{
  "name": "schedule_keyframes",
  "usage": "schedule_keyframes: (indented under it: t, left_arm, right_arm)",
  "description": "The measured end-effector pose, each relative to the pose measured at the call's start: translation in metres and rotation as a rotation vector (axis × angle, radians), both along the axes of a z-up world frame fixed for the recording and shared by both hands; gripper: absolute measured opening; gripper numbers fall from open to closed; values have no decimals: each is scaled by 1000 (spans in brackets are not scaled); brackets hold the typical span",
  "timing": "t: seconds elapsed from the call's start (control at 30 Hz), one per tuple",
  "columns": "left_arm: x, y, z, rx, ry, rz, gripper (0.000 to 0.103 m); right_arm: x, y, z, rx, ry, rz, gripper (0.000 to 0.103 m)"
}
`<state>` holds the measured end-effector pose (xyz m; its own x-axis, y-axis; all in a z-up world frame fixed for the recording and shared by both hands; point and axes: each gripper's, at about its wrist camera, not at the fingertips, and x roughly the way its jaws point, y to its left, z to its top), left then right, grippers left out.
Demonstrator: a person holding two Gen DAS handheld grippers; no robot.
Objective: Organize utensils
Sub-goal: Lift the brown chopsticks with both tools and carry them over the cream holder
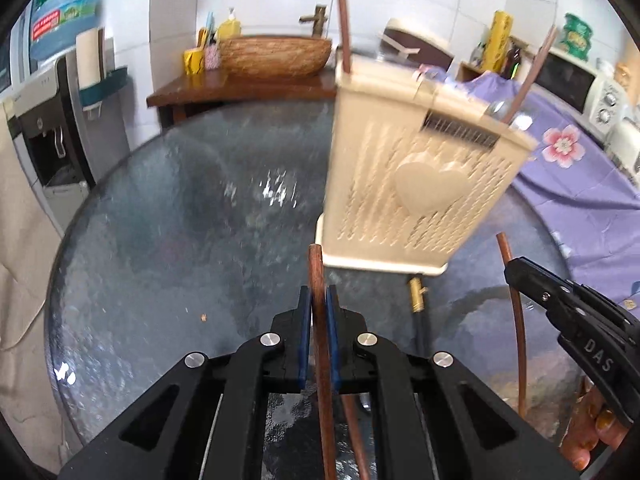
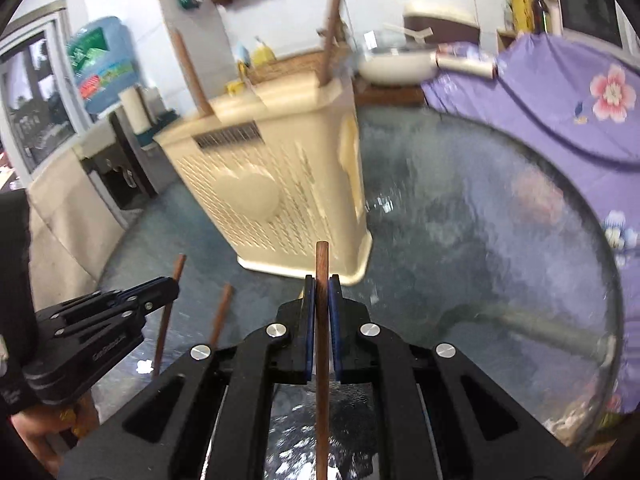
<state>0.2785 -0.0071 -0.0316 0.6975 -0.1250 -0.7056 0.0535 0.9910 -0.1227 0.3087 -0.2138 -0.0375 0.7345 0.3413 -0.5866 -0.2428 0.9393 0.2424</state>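
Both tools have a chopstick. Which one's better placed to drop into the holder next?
Marginal, probably right. The right tool is shut on a chopstick whose tip sits just below the cream holder, nearly centred. The left tool also grips one, but the holder sits off to its right.

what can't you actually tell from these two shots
- What lies inside the cream utensil holder: its perforated wall hides everything but the sticks poking out the top, in both views.
- The lower end of the chopstick in the left gripper: cut off by the bottom edge, left wrist view.
- Likewise the right gripper and its chopstick, right wrist view.
- Labels on the water jug: blurred, too small.
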Motion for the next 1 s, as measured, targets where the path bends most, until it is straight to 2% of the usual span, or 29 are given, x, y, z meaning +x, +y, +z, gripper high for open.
schedule_keyframes:
  t: [0.2, 0.4, 0.47, 0.7, 1.0]
  left_arm:
    - [-20, 1, 45, -35, -91, -56, 7]
    - [-39, 5, 75, -31, -152, -108, 7]
    - [-43, 8, 83, -39, -162, -127, 7]
    - [-50, 14, 90, -45, -170, -141, 7]
    - [-57, 22, 103, -67, -192, -153, 7]
  right_arm:
    - [-32, -6, 49, -1, -119, 68, 7]
    - [-56, -28, 84, 75, -165, 119, 7]
    - [-64, -32, 91, 73, -181, 120, 7]
    - [-77, -31, 96, 50, -201, 137, 7]
    - [-79, -31, 105, 75, -204, 162, 7]
